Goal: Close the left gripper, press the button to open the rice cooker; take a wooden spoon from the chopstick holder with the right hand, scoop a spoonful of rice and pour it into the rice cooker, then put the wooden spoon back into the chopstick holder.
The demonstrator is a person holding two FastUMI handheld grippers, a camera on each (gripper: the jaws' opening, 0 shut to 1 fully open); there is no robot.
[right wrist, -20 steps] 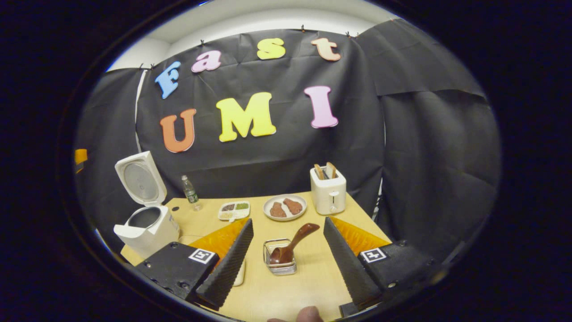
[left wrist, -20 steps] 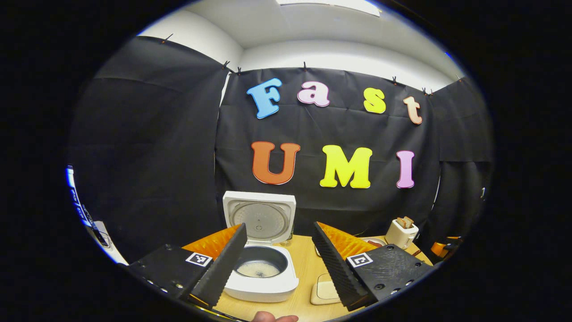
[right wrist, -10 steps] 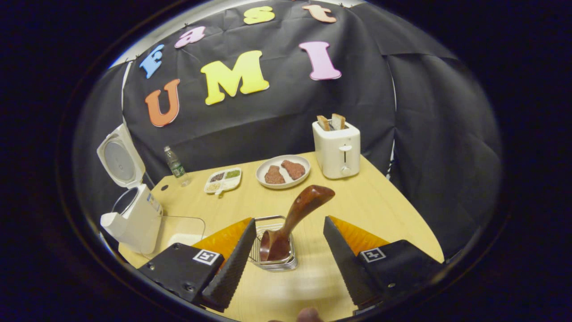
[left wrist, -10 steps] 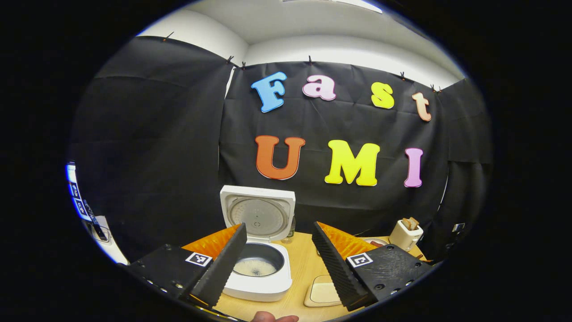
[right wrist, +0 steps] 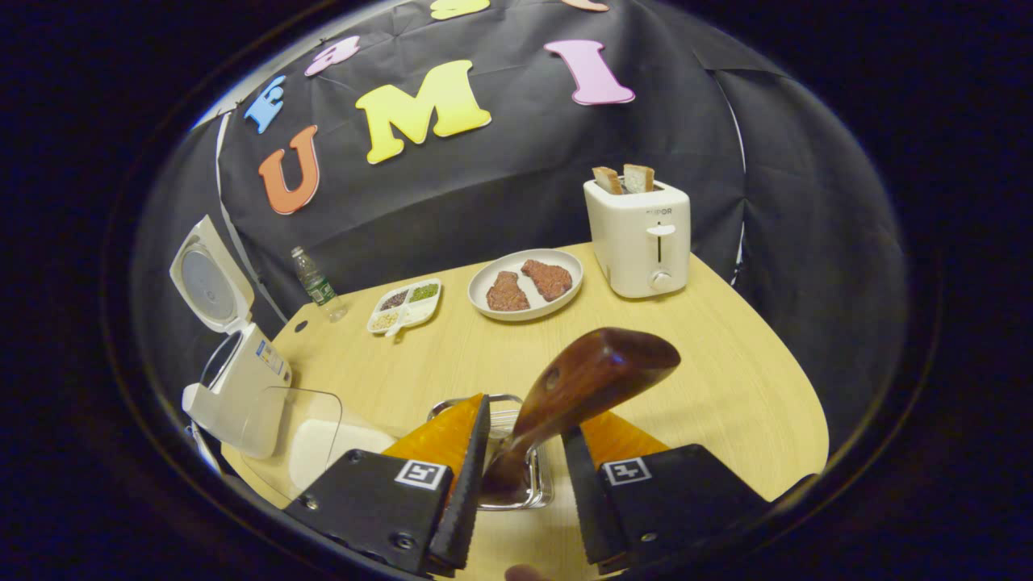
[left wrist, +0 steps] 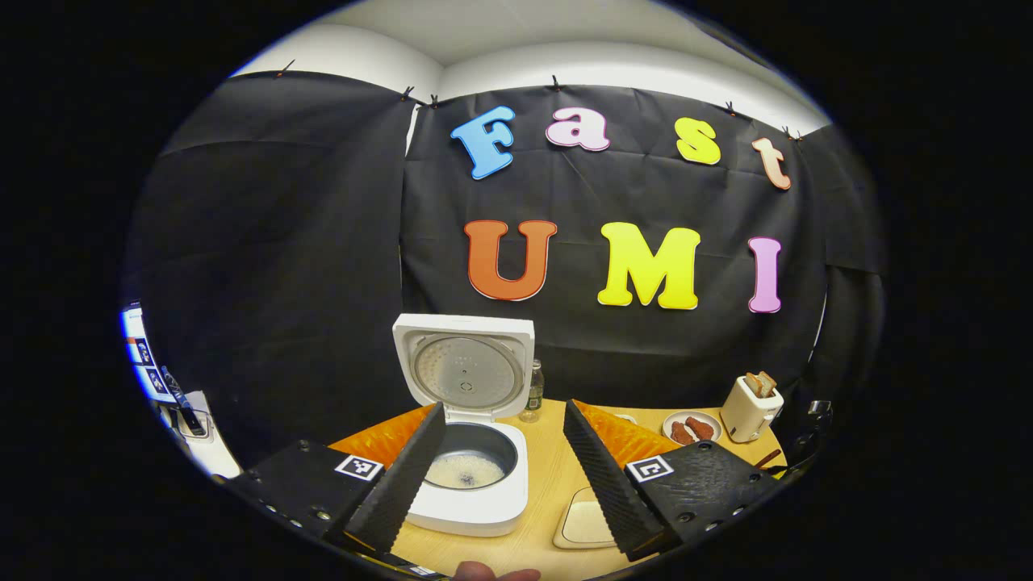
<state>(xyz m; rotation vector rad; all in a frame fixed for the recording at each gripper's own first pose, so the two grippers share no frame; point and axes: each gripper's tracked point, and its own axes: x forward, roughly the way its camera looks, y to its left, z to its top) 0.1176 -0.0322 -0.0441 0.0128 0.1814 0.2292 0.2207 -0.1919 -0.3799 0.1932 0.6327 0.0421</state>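
Note:
The white rice cooker (left wrist: 468, 504) stands open, lid (left wrist: 463, 379) upright, with rice in its pot. My left gripper (left wrist: 500, 484) hangs open just in front of it, holding nothing. In the right gripper view the brown wooden spoon (right wrist: 593, 379) leans in the wire chopstick holder (right wrist: 542, 484), handle pointing up and right. My right gripper (right wrist: 520, 476) has its fingers drawn in close on either side of the spoon's shaft above the holder. Whether both press on it I cannot tell. The open cooker (right wrist: 242, 379) sits at the table's left edge.
A clear box of rice (right wrist: 323, 440) lies between cooker and holder, also seen as the box (left wrist: 585, 520). Further back stand a bottle (right wrist: 316, 282), a divided tray (right wrist: 405, 305), a plate of meat (right wrist: 524, 282) and a toaster (right wrist: 641, 234) with bread.
My right gripper came down and forward over the holder and its fingers narrowed around the spoon. The left gripper drifted back a little, still open.

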